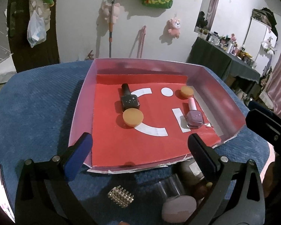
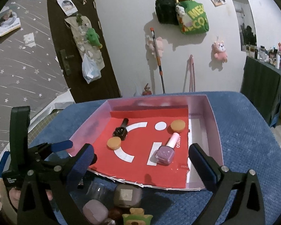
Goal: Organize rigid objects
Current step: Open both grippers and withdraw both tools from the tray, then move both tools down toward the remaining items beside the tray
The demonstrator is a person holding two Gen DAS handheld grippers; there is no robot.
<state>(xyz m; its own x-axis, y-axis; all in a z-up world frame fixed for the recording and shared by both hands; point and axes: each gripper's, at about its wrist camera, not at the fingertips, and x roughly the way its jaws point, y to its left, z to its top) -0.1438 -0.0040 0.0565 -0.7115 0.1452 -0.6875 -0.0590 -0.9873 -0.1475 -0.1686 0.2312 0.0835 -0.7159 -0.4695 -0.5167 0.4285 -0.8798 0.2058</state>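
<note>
A: Right, nearest first. We've got the left gripper and the right gripper both spread wide, nothing between the fingers, hovering at the near lip of the tray.

B: So both released. What's left outside the tray?

A: A loose cluster on the blue cloth just in front of the near edge: a clear jar, a squarish mauve case, a pale pink rounded piece, a studded metal block. Hard, smooth stuff, mostly plastic or glass by the look. We'd guess it's the queue still to sort.

B: And inside?

A: Red card floor with white cut-out shapes, glossy pink walls. Lilac polish bottle lies on its side, right half, over a white bar. Black bottle lies on its side, left half, with an orange disc touching its base. Second orange disc sits further back, beside the white dot.

B: Pairs by side?

A: Looks like it; flat so they don't roll or tip.
</note>
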